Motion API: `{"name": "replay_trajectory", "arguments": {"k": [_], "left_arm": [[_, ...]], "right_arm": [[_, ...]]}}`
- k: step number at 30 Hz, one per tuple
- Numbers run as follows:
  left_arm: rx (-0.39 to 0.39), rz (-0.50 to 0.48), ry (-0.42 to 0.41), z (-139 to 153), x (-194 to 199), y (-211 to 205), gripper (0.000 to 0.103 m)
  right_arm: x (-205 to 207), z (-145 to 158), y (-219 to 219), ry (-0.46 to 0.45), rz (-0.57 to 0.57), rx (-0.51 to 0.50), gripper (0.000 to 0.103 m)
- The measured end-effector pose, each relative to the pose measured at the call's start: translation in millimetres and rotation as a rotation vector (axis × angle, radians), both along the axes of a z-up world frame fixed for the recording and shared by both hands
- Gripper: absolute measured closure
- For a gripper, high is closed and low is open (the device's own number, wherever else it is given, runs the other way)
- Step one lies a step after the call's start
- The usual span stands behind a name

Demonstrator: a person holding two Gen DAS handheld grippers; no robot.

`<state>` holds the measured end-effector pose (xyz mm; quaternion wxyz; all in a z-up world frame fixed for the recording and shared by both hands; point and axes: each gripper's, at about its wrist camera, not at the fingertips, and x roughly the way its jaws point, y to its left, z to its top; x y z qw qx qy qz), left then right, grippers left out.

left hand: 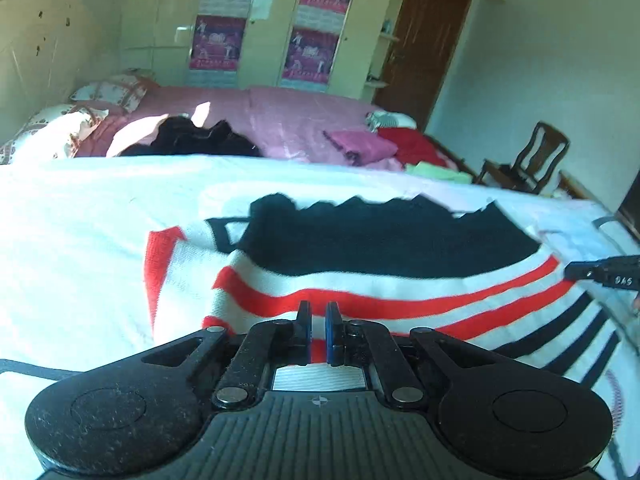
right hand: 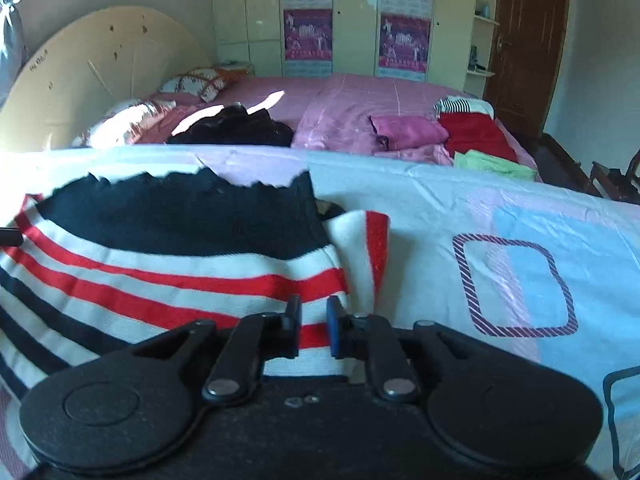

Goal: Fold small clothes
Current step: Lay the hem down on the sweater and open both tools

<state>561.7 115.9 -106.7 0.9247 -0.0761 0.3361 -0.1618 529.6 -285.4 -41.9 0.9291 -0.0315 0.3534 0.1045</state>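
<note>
**Both grippers pinch the near edge of a striped sweater on the bed**

Nearest the left wrist camera, the left gripper (left hand: 319, 334) has its jaws drawn almost together, with a thin fold of red-and-white knit caught in the narrow slot between its blue pads. That fabric belongs to the striped sweater (left hand: 384, 264), which lies spread across the light patterned bedsheet (left hand: 80, 248) straight ahead. Its far part is navy with a jagged edge; below that come white and red bands, then thin navy stripes on the side toward the person's right. A white sleeve with a red cuff is folded in at the left edge of the garment. At the right border of this view the tip of the right gripper (left hand: 604, 271) juts in over the sweater's side.

In the right wrist view, the right gripper (right hand: 314, 330) holds its jaws slightly wider but likewise closed onto the sweater's (right hand: 180, 248) striped near edge, the red band visible between them. The other sleeve, white with a red stripe, lies doubled beside the body of the garment on its right side.

Beyond the sheet's far edge a pink bedspread (right hand: 344, 108) carries a black garment (right hand: 236, 128), a folded magenta cloth (right hand: 408, 130), a red cloth (right hand: 476, 134) and a pale green one (right hand: 496, 166). Pillows (right hand: 196, 84) sit by the headboard, and wardrobes with posters (right hand: 404, 42) stand behind.
</note>
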Motion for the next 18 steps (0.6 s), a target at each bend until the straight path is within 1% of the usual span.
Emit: {"name": "replay_trajectory", "arguments": {"k": [1, 3, 6, 7, 8, 9, 10, 11, 12, 13, 14, 16, 18], "left_arm": [[-0.024, -0.011, -0.013, 5.7, -7.5, -6.5, 0.099], [0.000, -0.058, -0.038, 13.2, -20.8, -32.8, 0.099], [0.000, -0.136, -0.027, 10.2, -37.4, -76.2, 0.098], [0.009, -0.148, -0.021, 5.9, -41.4, -87.2, 0.092], [0.016, -0.159, -0.008, 0.4, -44.7, -96.3, 0.080], [0.032, -0.155, 0.007, -5.9, -48.9, -105.6, 0.072], [0.058, -0.152, 0.015, -12.3, -52.6, -110.7, 0.059], [0.094, -0.146, 0.023, -18.4, -57.3, -112.7, 0.058], [0.116, -0.149, 0.008, -21.4, -64.3, -111.9, 0.058], [0.114, -0.147, -0.004, -20.8, -70.9, -107.2, 0.058], [0.100, -0.128, -0.003, -19.9, -75.2, -98.8, 0.058], [0.076, -0.093, 0.000, -20.1, -82.7, -78.1, 0.058], [0.054, -0.064, 0.009, -21.8, -89.6, -55.8, 0.058]], "right_arm": [[-13.5, 6.2, 7.5, -0.027, 0.029, 0.012, 0.084], [-33.3, 11.5, 29.6, -0.031, 0.097, 0.052, 0.084], [-51.7, 12.6, 70.1, -0.024, 0.174, 0.091, 0.083], [-54.5, 10.2, 82.3, -0.013, 0.190, 0.104, 0.082], [-56.9, 6.3, 90.7, -0.008, 0.198, 0.102, 0.080], [-57.9, 2.4, 100.4, -0.002, 0.206, 0.084, 0.078], [-60.2, -4.0, 107.8, 0.009, 0.224, 0.053, 0.078], [-63.9, -10.3, 111.8, 0.022, 0.244, 0.021, 0.075], [-65.9, -16.0, 111.9, 0.031, 0.255, -0.013, 0.074], [-67.4, -21.5, 107.3, 0.030, 0.250, -0.056, 0.075], [-68.5, -22.2, 98.1, 0.025, 0.223, -0.064, 0.076], [-68.1, -19.4, 72.0, 0.031, 0.140, -0.037, 0.078], [-73.4, -16.2, 45.0, 0.015, 0.048, -0.056, 0.079]]}}
